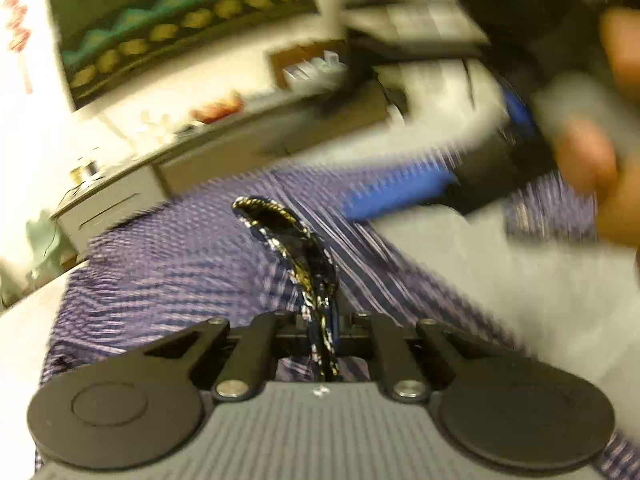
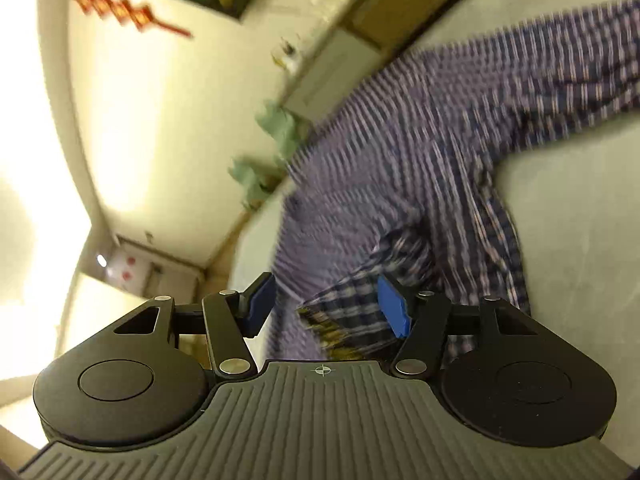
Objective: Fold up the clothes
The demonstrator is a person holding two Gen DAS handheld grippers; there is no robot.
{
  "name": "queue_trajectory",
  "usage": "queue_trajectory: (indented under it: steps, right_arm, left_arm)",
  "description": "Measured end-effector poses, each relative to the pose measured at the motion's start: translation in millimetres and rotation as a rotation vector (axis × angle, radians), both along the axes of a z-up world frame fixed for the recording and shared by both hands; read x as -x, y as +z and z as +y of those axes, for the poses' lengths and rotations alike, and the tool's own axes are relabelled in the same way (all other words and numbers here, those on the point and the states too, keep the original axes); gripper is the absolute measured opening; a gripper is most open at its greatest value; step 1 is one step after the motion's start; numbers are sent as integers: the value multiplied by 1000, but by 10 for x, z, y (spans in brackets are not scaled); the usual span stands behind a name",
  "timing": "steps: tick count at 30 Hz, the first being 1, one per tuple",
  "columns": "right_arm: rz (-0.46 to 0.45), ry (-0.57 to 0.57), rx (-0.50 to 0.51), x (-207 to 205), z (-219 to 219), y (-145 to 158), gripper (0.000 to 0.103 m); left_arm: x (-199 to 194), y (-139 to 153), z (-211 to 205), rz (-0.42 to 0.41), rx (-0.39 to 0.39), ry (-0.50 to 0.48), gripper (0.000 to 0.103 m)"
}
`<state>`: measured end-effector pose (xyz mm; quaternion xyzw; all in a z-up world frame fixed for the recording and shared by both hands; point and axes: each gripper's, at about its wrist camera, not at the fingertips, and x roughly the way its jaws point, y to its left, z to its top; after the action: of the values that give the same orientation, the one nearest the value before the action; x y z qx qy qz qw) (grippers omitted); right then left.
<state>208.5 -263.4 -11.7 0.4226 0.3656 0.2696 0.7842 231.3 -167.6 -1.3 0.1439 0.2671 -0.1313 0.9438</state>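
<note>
In the left wrist view, a long low cabinet [image 1: 132, 196] stands against the far wall at the left, under a dark picture [image 1: 168, 28] with teal and yellow shapes; small items sit on its top, too blurred to name. The shirt [image 1: 168, 264], a thin woven cloth in purple and white stripes, lies spread on the pale, smooth table [image 1: 540, 300]. The left tool [image 1: 322, 320] is clenched on a dark, speckled fold of the shirt that rises in a narrow curved strip between its black fingers. Further right, the right tool [image 1: 396, 196] shows as a blurred blue pad over the cloth, with a hand [image 1: 600, 148] behind it. In the right wrist view, the right tool [image 2: 326, 308] is released, its blue pads [image 2: 394, 308] standing apart on either side of a checked flap of the shirt [image 2: 420, 140], without pressing it. The shirt's sleeve stretches away to the upper right across the table [image 2: 580, 220].
</note>
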Motion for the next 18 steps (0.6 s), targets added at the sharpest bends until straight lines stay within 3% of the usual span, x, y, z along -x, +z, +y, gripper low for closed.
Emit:
queue_trajectory:
  steps: [4,7,10,12,14,18]
  right_arm:
    - [-46,-4,-13,80,17,139,67]
    - [-32,37,32,89,203,98,68]
    - [-11,106,114,68,553,30,68]
    - [8,151,168,95,799,-60,68]
    - [27,188,219,155,1016,-154,69]
    - [40,249,310,298,1361,-278,71]
  left_arm:
    - [502,801,1206,-73,290,210,7]
    - [984,866,1987,-26,424,374,7]
    - [1262,492,2352,73,505,457,7]
    - [1389,364,2431,71,528,487,7]
    - [1493,387,2441,21,527,484,7]
    - [1866,692,2486,-154,535,468,7]
